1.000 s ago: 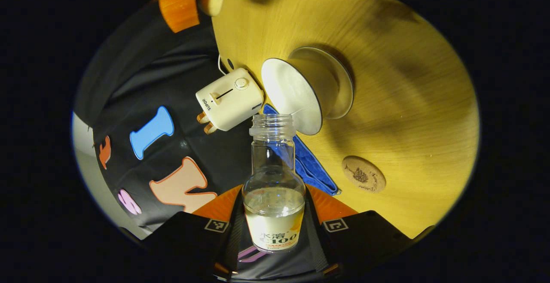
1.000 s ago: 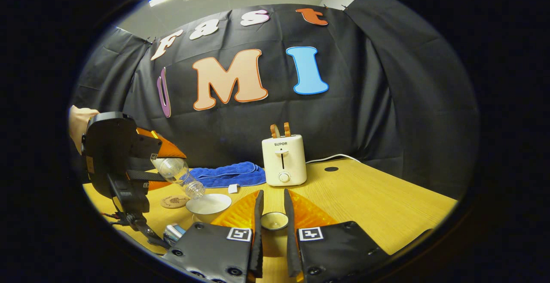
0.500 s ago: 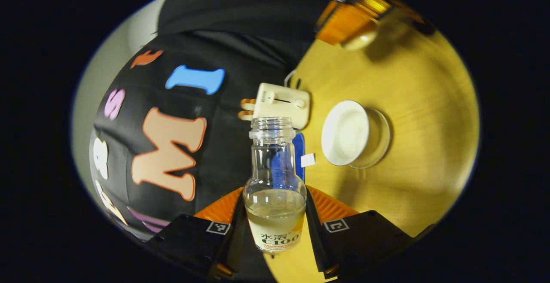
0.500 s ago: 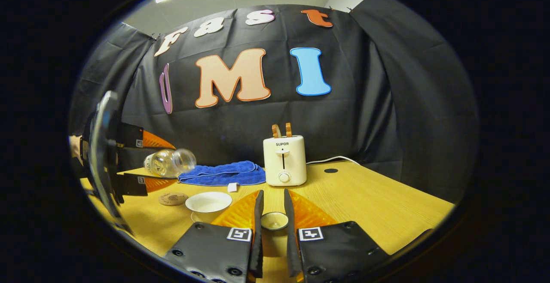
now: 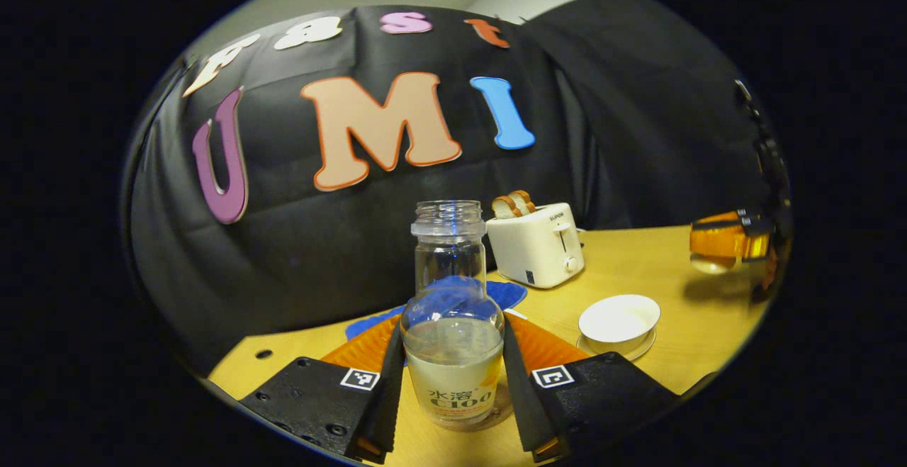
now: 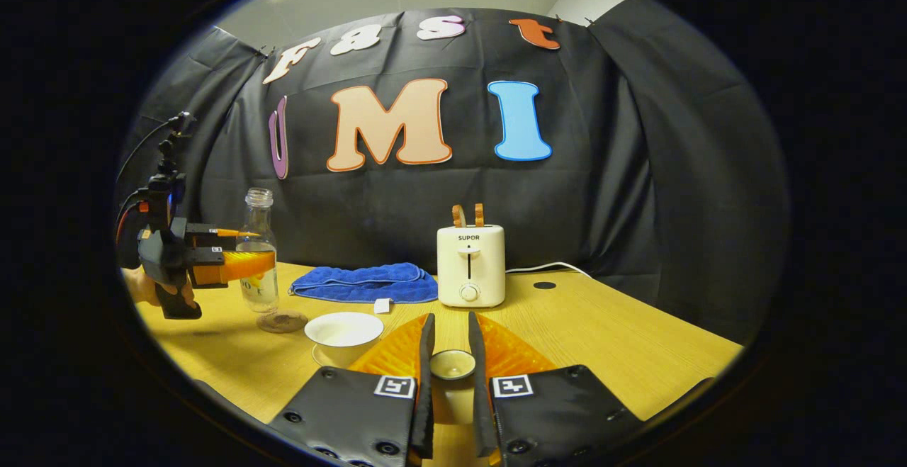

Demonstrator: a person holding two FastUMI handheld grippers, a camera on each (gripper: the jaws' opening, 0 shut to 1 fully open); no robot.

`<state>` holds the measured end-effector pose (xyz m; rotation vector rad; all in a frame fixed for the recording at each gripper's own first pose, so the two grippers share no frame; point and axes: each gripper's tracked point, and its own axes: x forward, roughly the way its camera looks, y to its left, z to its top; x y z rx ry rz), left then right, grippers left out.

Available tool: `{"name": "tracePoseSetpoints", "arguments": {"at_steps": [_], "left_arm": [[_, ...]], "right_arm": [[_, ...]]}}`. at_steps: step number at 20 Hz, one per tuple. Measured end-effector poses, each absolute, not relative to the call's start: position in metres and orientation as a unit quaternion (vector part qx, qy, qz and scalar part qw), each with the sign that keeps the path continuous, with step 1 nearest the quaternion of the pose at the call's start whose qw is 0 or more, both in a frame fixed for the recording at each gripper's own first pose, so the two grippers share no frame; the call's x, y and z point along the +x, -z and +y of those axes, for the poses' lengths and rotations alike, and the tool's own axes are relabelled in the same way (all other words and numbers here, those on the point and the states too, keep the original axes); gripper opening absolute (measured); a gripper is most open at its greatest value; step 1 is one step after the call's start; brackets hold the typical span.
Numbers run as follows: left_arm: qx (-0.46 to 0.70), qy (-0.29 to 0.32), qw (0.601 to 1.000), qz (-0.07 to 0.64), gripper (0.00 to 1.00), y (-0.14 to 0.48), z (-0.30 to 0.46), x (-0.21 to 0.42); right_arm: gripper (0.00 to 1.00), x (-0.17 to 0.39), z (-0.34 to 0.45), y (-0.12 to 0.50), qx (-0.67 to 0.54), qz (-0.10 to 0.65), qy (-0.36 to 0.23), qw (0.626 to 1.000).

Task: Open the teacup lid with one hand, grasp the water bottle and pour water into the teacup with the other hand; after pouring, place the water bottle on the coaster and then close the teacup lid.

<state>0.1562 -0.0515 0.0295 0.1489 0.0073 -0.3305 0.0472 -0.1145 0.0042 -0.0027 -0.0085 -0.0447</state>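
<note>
The wooden surface (image 6: 602,332) spans the lower part of both views, with the black cloth wall behind it. At the far edge, in the right gripper view, a white toaster (image 6: 470,266) stands upright with two slices sticking out of its slots, and a folded blue towel (image 6: 365,283) lies just to its left.

The left gripper (image 5: 451,375) holds the water bottle (image 5: 452,311) upright, its two orange fingers (image 5: 361,348) pressed against the bottle's lower body on either side. The bottle has no cap and is partly filled with clear water. In the right gripper view the same left gripper (image 6: 244,263) appears at the far left, held by a hand (image 6: 152,288), and the water bottle (image 6: 258,251) stands over the round cork coaster (image 6: 282,322); whether its base touches the coaster cannot be told.

The white teacup (image 6: 344,334) sits open on its saucer, just right of the coaster and near the camera. In the left gripper view the teacup (image 5: 618,318) lies to the right of the bottle, in front of the toaster (image 5: 536,244).

The right gripper (image 6: 448,364) is closed narrowly on the small teacup lid (image 6: 453,364), both orange fingers (image 6: 397,350) pressing its sides, held above the surface to the right of the cup.
</note>
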Motion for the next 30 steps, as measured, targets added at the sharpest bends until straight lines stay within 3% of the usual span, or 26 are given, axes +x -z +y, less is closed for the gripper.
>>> {"name": "tracePoseSetpoints", "arguments": {"at_steps": [8,22,27,28,30], "left_arm": [[0.005,0.147,0.989,0.01,0.63,-0.009,-0.049,0.173],[-0.006,0.127,0.992,-0.007,0.65,-0.001,-0.044,0.179],[-0.005,0.112,0.994,-0.001,0.76,0.002,-0.039,0.182],[-0.002,0.102,0.995,0.002,0.98,0.002,-0.034,0.179],[-0.003,0.103,0.995,0.004,0.94,0.003,-0.036,0.178]], "right_arm": [[0.25,0.047,-0.115,-0.004,-0.003,-0.005,0.025,1.0],[0.25,0.047,-0.116,-0.004,-0.004,-0.005,0.027,1.0],[0.25,0.047,-0.115,-0.004,-0.005,-0.005,0.027,1.0],[0.25,0.047,-0.115,-0.004,-0.004,-0.005,0.027,1.0],[0.25,0.047,-0.115,-0.004,-0.004,-0.005,0.027,1.0]]}}
